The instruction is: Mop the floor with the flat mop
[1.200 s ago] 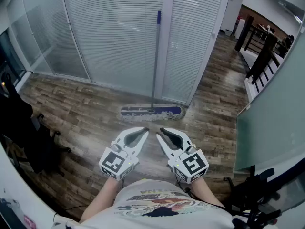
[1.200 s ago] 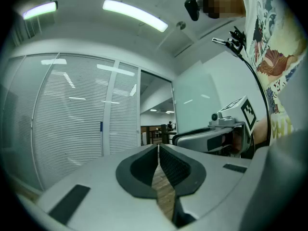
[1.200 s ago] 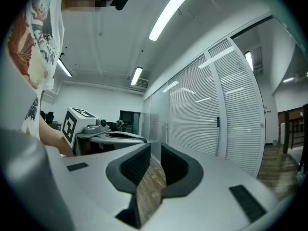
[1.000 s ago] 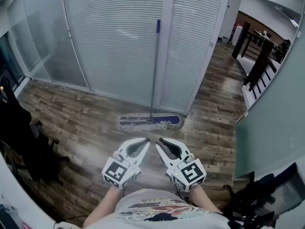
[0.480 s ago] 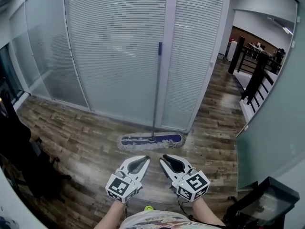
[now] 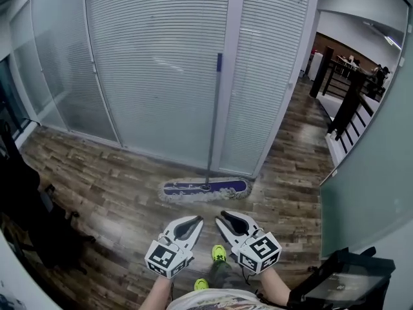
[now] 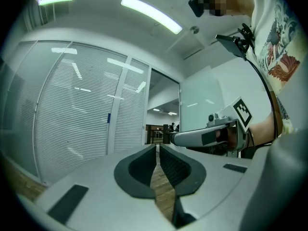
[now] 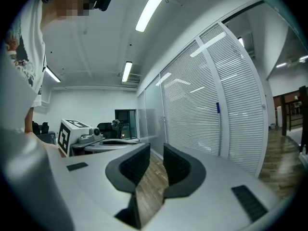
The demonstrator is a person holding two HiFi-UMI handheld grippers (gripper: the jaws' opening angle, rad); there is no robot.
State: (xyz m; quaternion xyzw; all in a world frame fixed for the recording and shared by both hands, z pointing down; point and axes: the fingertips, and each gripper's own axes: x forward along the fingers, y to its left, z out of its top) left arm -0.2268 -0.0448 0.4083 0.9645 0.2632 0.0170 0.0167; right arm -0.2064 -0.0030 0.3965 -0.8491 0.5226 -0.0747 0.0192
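Wood floor (image 6: 97,173), flat mop (image 6: 205,188) pad in head view only, L gripper (image 6: 198,219) & R gripper (image 6: 220,216) closed, empty

Office interior: blind-covered glass partitions (image 6: 155,76), wood-plank floor (image 6: 110,183), ceiling strip lights (image 7: 150,14), perhaps a black desk chair (image 6: 29,228).

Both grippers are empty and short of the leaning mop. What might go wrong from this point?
1. The mop handle only leans on the partition post; a sideways nudge may topple it.
2. The left gripper and right gripper are both shut; reaching in without opening would likely knock the handle instead of grasping it.
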